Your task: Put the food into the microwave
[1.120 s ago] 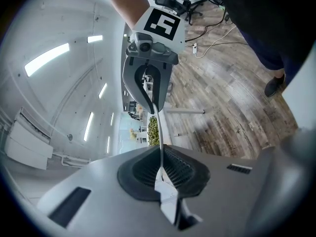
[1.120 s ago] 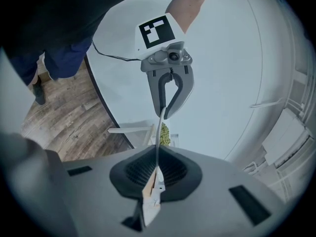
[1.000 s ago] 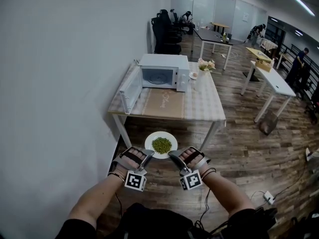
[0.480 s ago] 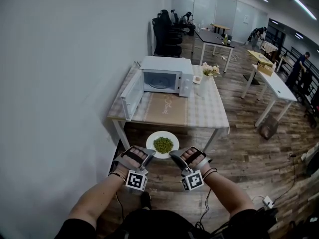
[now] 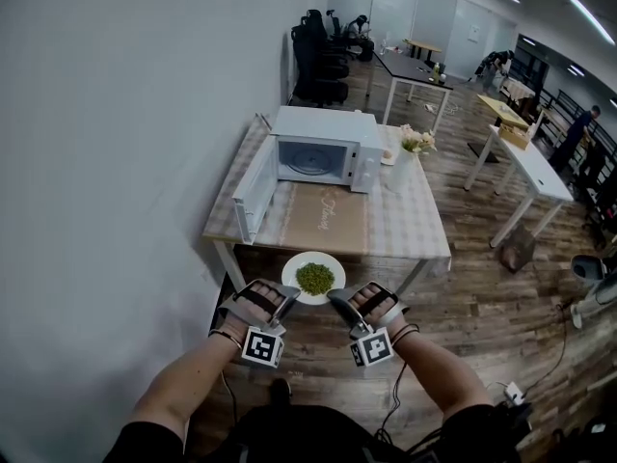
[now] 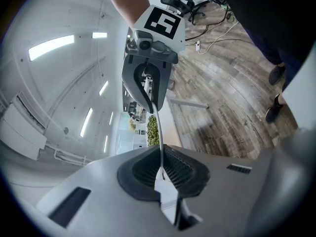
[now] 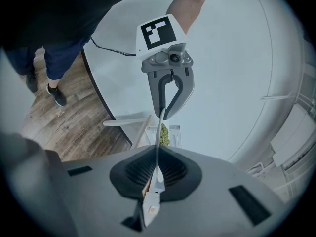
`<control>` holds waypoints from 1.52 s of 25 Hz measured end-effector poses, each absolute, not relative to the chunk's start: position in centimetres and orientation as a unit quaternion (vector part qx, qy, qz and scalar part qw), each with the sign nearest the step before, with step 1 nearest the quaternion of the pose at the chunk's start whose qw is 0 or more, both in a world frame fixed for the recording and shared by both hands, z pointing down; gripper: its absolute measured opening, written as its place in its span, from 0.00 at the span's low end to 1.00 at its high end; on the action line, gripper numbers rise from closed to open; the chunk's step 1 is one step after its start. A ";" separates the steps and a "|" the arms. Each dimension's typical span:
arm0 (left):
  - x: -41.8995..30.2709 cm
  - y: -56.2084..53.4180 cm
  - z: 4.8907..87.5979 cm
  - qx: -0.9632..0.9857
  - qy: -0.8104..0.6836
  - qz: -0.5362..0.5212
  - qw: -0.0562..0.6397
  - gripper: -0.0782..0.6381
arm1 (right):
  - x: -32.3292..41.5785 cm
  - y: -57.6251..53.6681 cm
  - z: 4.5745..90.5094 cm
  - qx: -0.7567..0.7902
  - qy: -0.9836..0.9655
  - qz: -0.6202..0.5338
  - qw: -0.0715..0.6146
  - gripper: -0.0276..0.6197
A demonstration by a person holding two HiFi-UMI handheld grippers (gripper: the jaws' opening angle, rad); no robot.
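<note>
A white plate (image 5: 301,265) with a heap of green peas (image 5: 314,278) hangs in the air just before the table's near edge. My left gripper (image 5: 285,300) is shut on its left rim and my right gripper (image 5: 335,300) on its right rim. In the left gripper view the plate (image 6: 159,144) runs edge-on into my left gripper (image 6: 161,174), with the peas (image 6: 152,131) beside it. The right gripper view shows the same plate (image 7: 158,147) pinched by my right gripper (image 7: 157,179). The white microwave (image 5: 324,148) stands at the table's back, its door (image 5: 255,188) swung open to the left.
The table (image 5: 410,230) has a checked cloth and a brown mat (image 5: 325,220) before the microwave. A vase of flowers (image 5: 415,145) stands right of the microwave. A white wall (image 5: 116,162) lies close on the left. Other desks, chairs and people are farther back.
The table and microwave have drawn nearer and lower in the head view. The plate stays held the same way between both grippers.
</note>
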State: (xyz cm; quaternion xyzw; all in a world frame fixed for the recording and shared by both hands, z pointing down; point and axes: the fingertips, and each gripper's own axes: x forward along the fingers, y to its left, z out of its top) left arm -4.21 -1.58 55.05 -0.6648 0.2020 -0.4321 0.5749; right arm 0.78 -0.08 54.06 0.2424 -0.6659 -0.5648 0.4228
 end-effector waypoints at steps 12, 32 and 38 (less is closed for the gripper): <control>-5.7 -8.7 55.3 -0.679 0.191 -0.419 0.571 0.14 | -1.2 -7.0 53.2 0.247 -0.660 -0.559 0.437 0.07; -6.1 -15.6 56.2 -0.694 0.189 -0.410 0.562 0.14 | -1.7 -14.2 54.2 0.257 -0.656 -0.548 0.451 0.07; -4.9 -19.0 56.3 -0.683 0.187 -0.420 0.567 0.14 | -0.4 -17.5 54.5 0.254 -0.662 -0.549 0.443 0.07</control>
